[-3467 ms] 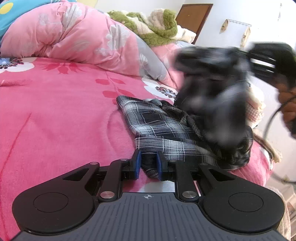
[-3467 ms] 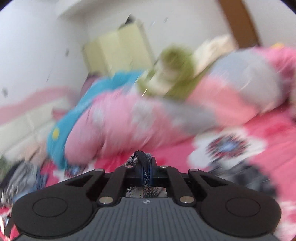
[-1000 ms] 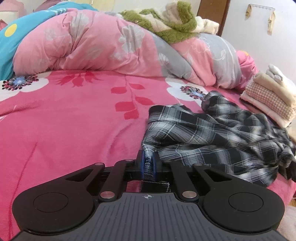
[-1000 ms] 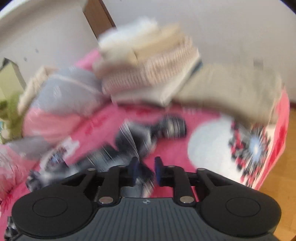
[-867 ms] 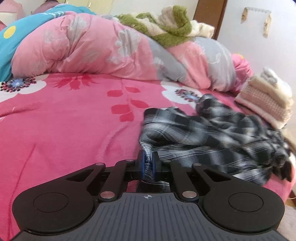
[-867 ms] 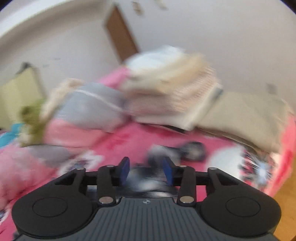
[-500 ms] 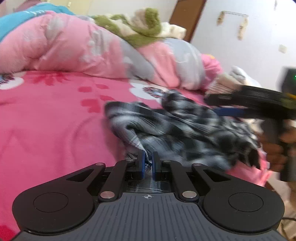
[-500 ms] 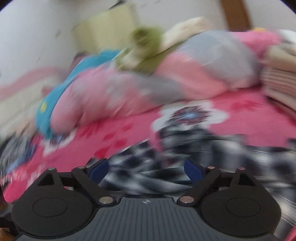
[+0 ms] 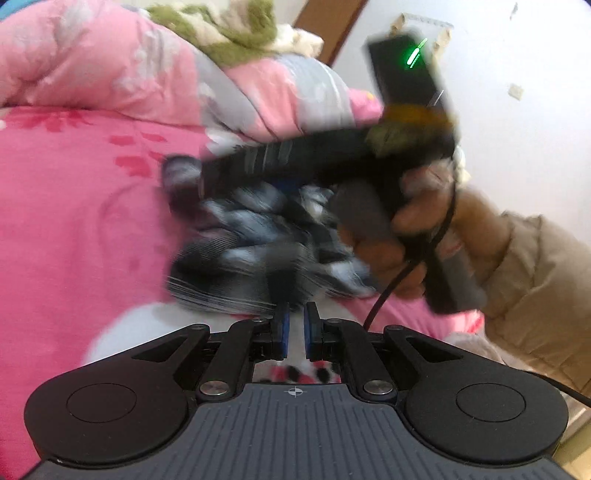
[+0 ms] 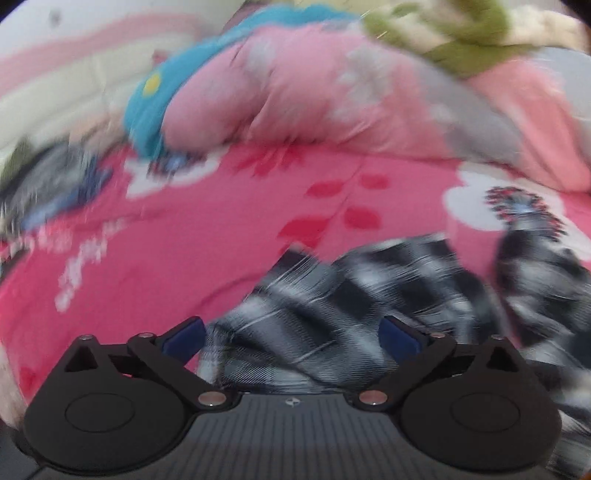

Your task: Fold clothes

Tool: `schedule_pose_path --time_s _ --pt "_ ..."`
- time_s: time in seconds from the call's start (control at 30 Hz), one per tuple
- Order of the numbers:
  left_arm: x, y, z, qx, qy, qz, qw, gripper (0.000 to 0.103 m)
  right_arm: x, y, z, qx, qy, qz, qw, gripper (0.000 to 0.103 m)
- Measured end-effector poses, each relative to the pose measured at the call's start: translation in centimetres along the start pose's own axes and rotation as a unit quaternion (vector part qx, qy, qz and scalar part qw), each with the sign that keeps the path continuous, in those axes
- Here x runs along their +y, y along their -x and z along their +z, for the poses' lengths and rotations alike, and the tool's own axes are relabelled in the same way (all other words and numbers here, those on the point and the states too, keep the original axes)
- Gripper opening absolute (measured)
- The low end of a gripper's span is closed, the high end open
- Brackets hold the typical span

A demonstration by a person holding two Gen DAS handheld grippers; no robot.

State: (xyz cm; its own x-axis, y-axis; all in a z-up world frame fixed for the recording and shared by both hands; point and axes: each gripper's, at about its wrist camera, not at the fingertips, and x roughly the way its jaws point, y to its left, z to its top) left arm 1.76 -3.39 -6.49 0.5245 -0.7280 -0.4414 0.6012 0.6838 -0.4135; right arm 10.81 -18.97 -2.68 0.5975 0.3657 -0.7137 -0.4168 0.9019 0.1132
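A black-and-white plaid shirt (image 9: 251, 236) lies bunched on the pink bedspread (image 9: 74, 221), blurred by motion. My left gripper (image 9: 296, 321) sits at its near edge, fingers almost together; a dark strip of the cloth runs down into the tips. A person's hand (image 9: 388, 236) holds the right tool's black body (image 9: 314, 155) low over the far side of the shirt. In the right wrist view my right gripper (image 10: 291, 336) is wide open just above the plaid shirt (image 10: 332, 302), with nothing pinched between its blue pads (image 10: 184, 338).
A rolled pink and grey duvet (image 9: 110, 66) with a green blanket (image 9: 221, 29) on top lines the far side of the bed. A beige sleeve (image 9: 535, 277) and a black cable (image 9: 388, 291) are at the right. Flowered bedspread (image 10: 184, 240) stretches to the left.
The right gripper has opened wide and swung from the folded pile over to the shirt. The left gripper has turned right, and the shirt has bunched up more.
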Motion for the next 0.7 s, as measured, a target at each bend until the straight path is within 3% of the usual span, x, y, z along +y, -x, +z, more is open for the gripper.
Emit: schedule_pose_path --time_s 0.1,0.17,0.23,0.3,0.4,0.57,0.7 --pt "1.1 2.2 0.3 -0.024 0.015 0.023 0.9993 0.008 0.7 -2.6 -0.4 0.028 0.018 -0.022 0.999 0.099" --pt "1.9 3.4 0.5 -0.038 0.028 0.039 0.9981 0.008 0.2 -2.9 -1.0 0.013 0.006 -0.042 0.999 0.083" --pt "2.8 4.3 0.9 -0.052 0.047 0.054 0.9961 0.008 -0.5 -1.9 -1.2 -0.001 -0.007 -0.048 0.999 0.046" --pt "3.6 4.7 1.4 -0.062 0.064 0.065 0.994 0.009 -1.7 -0.6 -1.4 -0.005 -0.039 -0.037 0.999 0.022" --pt "4.4 4.8 2.3 -0.072 0.083 0.076 0.9911 0.009 -3.5 2.4 -2.2 -0.016 -0.078 -0.029 0.996 0.017" --pt "4.5 3.4 4.3 -0.076 0.095 0.08 0.9894 0.012 -6.1 10.9 -5.1 -0.074 -0.108 -0.068 0.989 0.016" --pt "4.4 1.8 6.1 -0.072 0.104 0.074 0.9892 0.038 -10.2 18.6 -8.6 -0.132 -0.163 -0.136 0.968 0.016"
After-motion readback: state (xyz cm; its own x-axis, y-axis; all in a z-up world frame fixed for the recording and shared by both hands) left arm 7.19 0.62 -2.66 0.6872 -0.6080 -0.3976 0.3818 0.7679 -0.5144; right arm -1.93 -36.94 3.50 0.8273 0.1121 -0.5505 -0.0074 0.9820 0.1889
